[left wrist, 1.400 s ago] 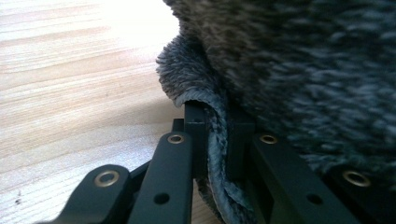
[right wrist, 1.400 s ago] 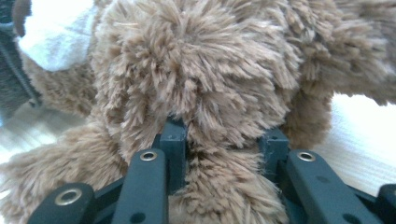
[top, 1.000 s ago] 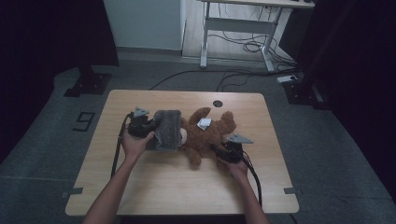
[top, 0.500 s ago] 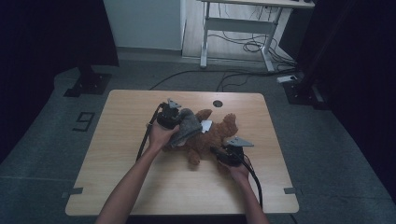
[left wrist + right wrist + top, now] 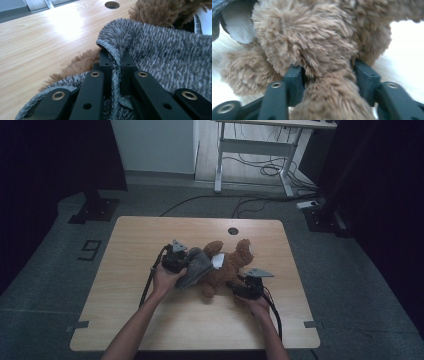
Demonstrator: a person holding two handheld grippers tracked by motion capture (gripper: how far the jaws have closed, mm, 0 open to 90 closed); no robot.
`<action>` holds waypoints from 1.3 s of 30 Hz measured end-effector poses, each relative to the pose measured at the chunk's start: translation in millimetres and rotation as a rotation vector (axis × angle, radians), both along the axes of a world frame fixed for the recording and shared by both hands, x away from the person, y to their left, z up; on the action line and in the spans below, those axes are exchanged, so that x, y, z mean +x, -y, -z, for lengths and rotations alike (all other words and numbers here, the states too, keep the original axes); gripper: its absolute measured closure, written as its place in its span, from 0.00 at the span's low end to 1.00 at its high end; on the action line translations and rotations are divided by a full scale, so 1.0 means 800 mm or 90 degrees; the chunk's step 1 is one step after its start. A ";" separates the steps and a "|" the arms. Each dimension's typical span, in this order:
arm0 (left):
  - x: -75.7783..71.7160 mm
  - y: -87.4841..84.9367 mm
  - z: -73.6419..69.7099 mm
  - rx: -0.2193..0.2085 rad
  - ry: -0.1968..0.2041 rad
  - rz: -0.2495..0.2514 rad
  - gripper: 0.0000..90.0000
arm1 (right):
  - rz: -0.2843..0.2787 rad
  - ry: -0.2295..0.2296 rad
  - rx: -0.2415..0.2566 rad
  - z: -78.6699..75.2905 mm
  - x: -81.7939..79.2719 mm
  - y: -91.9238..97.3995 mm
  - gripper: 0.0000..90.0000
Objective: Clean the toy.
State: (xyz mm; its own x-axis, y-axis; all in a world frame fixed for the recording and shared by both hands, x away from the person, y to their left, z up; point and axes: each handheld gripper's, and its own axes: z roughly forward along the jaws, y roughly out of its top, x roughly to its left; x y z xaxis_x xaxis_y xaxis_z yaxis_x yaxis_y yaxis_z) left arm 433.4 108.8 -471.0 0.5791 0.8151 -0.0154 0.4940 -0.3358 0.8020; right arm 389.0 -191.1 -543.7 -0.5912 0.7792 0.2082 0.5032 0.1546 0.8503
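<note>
A brown plush toy [image 5: 231, 262] lies in the middle of the wooden table [image 5: 150, 235], with a white tag [image 5: 218, 261] on it. A grey fleece cloth [image 5: 197, 269] is draped over the toy's left side. My left gripper [image 5: 189, 263] is shut on the cloth's hemmed edge [image 5: 110, 47], and its jaws [image 5: 115, 58] pinch a fold, with brown fur [image 5: 82, 61] just behind. My right gripper [image 5: 232, 285] sits at the toy's near right side. Its jaws [image 5: 328, 75] have just been opening and stand on either side of a furry limb [image 5: 329, 95] without squeezing it.
A round cable hole [image 5: 232, 231] sits near the table's far edge. A white desk frame [image 5: 250, 150] and loose cables [image 5: 270, 170] are on the floor beyond. A "9" marker [image 5: 90, 250] lies on the floor to the left.
My left gripper has carried the grey cloth to the right, onto the plush toy, then lowered it a little. The right hand has stayed in place.
</note>
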 end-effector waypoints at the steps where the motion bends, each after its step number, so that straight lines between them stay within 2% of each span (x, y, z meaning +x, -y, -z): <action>1: -0.005 -0.001 0.001 -0.001 0.002 0.003 0.92 | 0.000 0.000 0.000 0.000 0.000 0.000 0.47; 3: -0.018 -0.003 0.002 -0.006 0.011 0.009 0.92 | 0.000 -0.001 0.008 -0.005 -0.006 0.009 0.42; 6: -0.025 -0.003 0.003 -0.015 0.016 0.012 0.92 | 0.018 0.018 0.036 -0.019 -0.014 0.025 0.37; 8: -0.037 -0.004 0.005 -0.023 0.023 0.017 0.92 | 0.034 0.037 0.059 -0.035 -0.019 0.036 0.30; 11: -0.047 -0.006 0.007 -0.031 0.026 0.021 0.92 | 0.061 0.059 0.074 -0.061 -0.020 0.046 0.22; 12: -0.047 -0.006 0.007 -0.031 0.026 0.021 0.92 | 0.061 0.059 0.074 -0.061 -0.020 0.046 0.22; 15: -0.057 -0.009 0.010 -0.045 0.029 0.024 0.92 | 0.086 0.059 0.091 -0.080 -0.009 0.051 0.18; 18: -0.060 -0.010 0.011 -0.053 0.028 0.026 0.92 | 0.084 0.052 0.093 -0.085 -0.002 0.048 0.18; 19: -0.061 -0.012 0.011 -0.058 0.027 0.027 0.92 | 0.079 0.043 0.093 -0.088 0.005 0.045 0.21; 20: -0.061 -0.012 0.011 -0.058 0.027 0.027 0.92 | 0.079 0.043 0.093 -0.088 0.005 0.045 0.21; 21: -0.063 -0.012 0.012 -0.061 0.026 0.029 0.92 | 0.071 0.037 0.093 -0.087 0.007 0.043 0.26; 22: -0.066 -0.014 0.012 -0.059 0.029 0.030 0.92 | 0.055 0.034 0.077 -0.081 0.005 0.037 0.44; 23: -0.066 -0.014 0.012 -0.059 0.029 0.030 0.92 | 0.055 0.034 0.077 -0.081 0.005 0.037 0.44; 24: -0.067 -0.015 0.012 -0.062 0.028 0.032 0.92 | 0.045 0.035 0.065 -0.077 0.002 0.034 0.51; 25: -0.070 -0.018 0.012 -0.067 0.025 0.034 0.92 | 0.031 0.027 0.069 -0.067 -0.007 0.034 0.56; 31: -0.077 -0.017 0.012 -0.070 0.025 0.037 0.92 | 0.018 0.008 0.112 -0.035 -0.032 0.039 0.63; 33: -0.078 -0.017 0.013 -0.071 0.027 0.038 0.92 | 0.017 0.002 0.119 -0.031 -0.036 0.041 0.64; 36: -0.087 -0.020 0.014 -0.077 0.029 0.041 0.92 | 0.012 0.003 0.114 -0.028 -0.042 0.039 0.65; 39: -0.092 -0.026 0.010 -0.095 0.021 0.045 0.92 | 0.004 0.005 0.113 -0.025 -0.046 0.038 0.66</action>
State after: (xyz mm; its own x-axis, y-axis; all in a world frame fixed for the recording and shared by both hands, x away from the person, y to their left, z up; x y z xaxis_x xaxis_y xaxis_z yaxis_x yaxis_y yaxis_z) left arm 359.7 129.8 -479.1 0.6371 0.7625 -0.1123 0.4455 -0.2454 0.8610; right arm 352.5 -221.4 -524.0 -0.5892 0.7339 0.3380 0.4967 -0.0009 0.8679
